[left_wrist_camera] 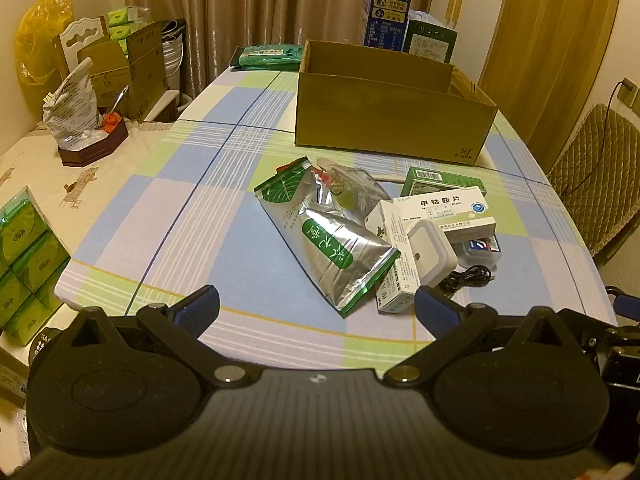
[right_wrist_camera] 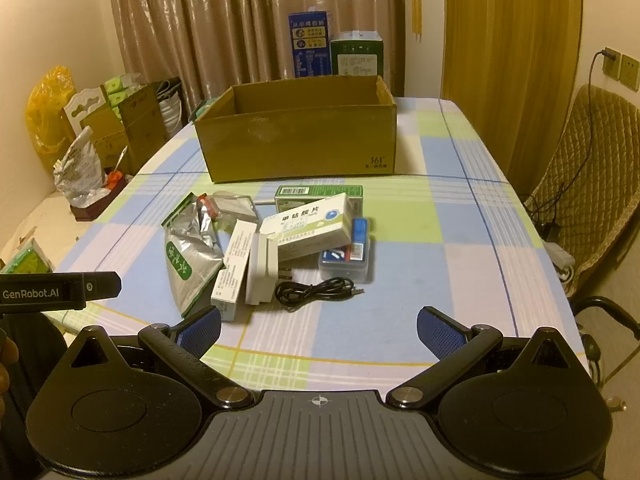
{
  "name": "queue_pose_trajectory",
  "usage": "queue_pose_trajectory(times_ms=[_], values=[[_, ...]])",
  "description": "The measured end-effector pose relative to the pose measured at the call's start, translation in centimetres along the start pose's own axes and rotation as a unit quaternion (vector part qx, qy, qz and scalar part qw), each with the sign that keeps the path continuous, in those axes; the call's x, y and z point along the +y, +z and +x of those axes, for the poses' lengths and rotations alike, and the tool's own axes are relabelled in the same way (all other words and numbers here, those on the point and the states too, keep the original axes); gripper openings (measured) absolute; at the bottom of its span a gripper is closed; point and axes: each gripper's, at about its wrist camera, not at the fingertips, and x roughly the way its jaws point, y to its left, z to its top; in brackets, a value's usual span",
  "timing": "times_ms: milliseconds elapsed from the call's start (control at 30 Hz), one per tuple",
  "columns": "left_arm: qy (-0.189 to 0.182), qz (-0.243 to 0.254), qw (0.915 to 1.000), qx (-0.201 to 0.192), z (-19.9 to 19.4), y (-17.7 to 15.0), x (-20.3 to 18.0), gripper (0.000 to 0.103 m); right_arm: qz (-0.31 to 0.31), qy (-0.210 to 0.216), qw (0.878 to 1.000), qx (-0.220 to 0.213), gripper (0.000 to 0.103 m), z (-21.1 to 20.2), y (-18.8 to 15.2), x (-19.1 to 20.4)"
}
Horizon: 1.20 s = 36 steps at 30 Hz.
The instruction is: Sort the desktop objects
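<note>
Boxes (right_wrist_camera: 312, 228), a foil pouch (right_wrist_camera: 188, 256) and a black cable (right_wrist_camera: 316, 292) lie heaped mid-bench (right_wrist_camera: 420, 280), with the cardboard box (right_wrist_camera: 296, 140) at twelve o'clock. Left gripper (left_wrist_camera: 316, 308) and right gripper (right_wrist_camera: 319, 330) hover spread wide, holding nothing.

Each black gripper (left_wrist_camera: 316, 308) (right_wrist_camera: 319, 326) carries blue ribbed pads (right_wrist_camera: 202, 330) and silver pivot screws (right_wrist_camera: 231, 393).

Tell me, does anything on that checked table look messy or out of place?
Yes: the small items lie in a jumbled heap in front of the open cardboard box. A white medicine box rests tilted on top of others, the silver foil pouch is crumpled, and a black cable lies loosely coiled. Nothing looks spilled.
</note>
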Motion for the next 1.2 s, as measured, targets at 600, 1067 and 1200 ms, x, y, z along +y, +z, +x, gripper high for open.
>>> queue_pose_trajectory(times_ms=[600, 1067, 1200], values=[[0.0, 0.002, 1.0, 0.006, 0.3, -0.2, 0.1, 0.102, 0.0, -0.002, 1.0, 0.008, 0.101, 0.6, -0.4, -0.2], [0.006, -0.008, 0.9997, 0.021, 1.9, 1.0, 1.7, 0.102, -0.003, 0.008, 1.0, 0.018, 0.101, 2.2, 0.3, -0.6], [0.008, -0.01, 0.9996, 0.024, 2.4, 1.6, 2.0, 0.102, -0.012, 0.013, 1.0, 0.021, 0.101, 3.0, 0.6, -0.4]])
